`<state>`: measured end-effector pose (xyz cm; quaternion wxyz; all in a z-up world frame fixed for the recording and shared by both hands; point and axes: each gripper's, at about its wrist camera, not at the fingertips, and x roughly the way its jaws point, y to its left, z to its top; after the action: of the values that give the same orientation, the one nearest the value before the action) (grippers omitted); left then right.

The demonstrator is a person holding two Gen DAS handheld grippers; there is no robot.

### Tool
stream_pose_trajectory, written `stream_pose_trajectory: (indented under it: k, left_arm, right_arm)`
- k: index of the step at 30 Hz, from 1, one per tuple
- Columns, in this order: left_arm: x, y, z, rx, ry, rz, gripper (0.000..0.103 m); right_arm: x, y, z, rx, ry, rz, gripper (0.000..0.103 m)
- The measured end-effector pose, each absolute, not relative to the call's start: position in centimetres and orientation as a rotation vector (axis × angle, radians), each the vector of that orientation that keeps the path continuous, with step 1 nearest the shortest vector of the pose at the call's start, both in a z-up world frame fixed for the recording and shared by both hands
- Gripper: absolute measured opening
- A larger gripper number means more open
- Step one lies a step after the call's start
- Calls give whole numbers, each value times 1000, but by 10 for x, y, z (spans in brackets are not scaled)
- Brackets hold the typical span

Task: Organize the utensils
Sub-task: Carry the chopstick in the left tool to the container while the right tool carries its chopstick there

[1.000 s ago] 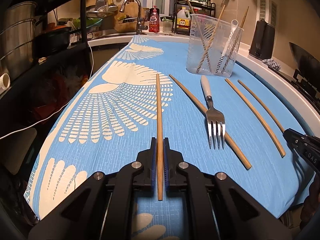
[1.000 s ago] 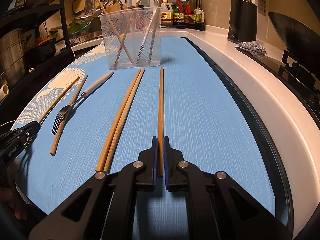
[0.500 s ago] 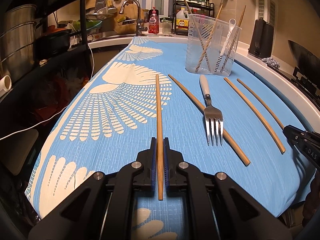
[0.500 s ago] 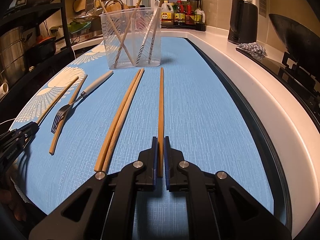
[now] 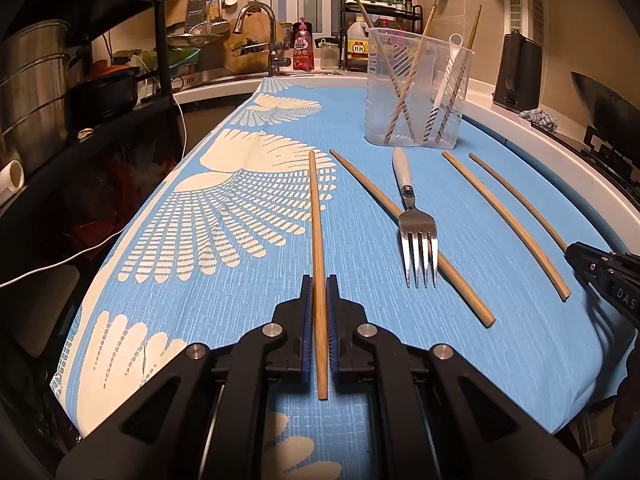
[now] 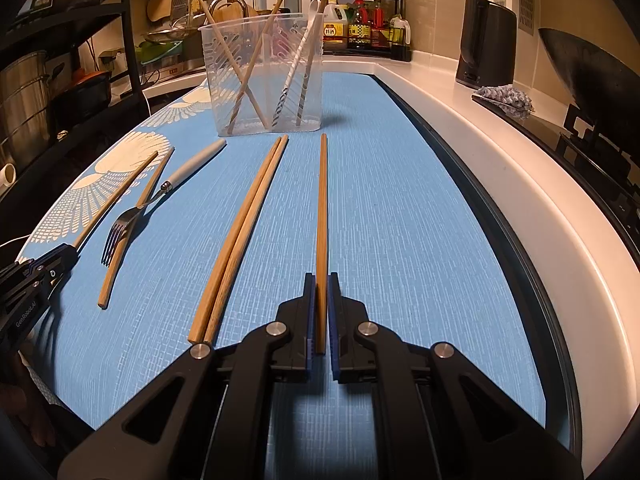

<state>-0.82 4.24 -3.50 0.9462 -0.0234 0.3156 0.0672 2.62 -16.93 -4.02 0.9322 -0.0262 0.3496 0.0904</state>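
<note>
Left gripper (image 5: 319, 292): the black two-finger tool with blue pads is clamped narrow on a long brown wooden chopstick (image 5: 316, 216), gripped near its close end, the shaft running straight ahead over the blue tablecloth with cream feather print (image 5: 180, 264). Right gripper (image 6: 319, 292): likewise clamped narrow on a second brown wooden chopstick (image 6: 322, 208), held near its close end and pointing toward the clear plastic utensil holder (image 6: 262, 76).

Change over the last second: none of consequence. Both grips are as tight as they were, both hands have kept their place, and the loose items lie where they lay. Judgement: grasping is complete on both sides and the carry has not begun; each stick appears to lie low along the cloth, though whether the far tips touch it cannot be told.

Outward from the tools: a pair of light wooden chopsticks (image 6: 240, 232) lies side by side, touching, just left of the right-hand stick. Further left, a steel fork with a pale handle (image 5: 414, 224) rests across another wooden chopstick (image 5: 412, 236). The holder stands at the far end of the cloth, already containing several chopsticks and a white spoon (image 6: 308, 36).

Assessment: the task is partly done. Five pieces remain outside the holder, two of them in grip. Next each stick wants lifting, tipping upright and lowering into the holder.
</note>
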Motion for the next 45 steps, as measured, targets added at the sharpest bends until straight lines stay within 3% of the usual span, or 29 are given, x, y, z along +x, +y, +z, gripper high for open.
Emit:
stream_pose_trajectory:
  k: [7,36,45]
  left_arm:
    - [-11,39,-28,-29,617,120,6]
    - [-39,34,77,45,336,69,6]
    - [-15,56,111,-56,400,-11,6]
  right_arm:
    - [24,-172,-29,-39,713,182,5]
    - [7,-192,104,-36,445,169,5]
    - [16,-188,137,-16,435,208,5]
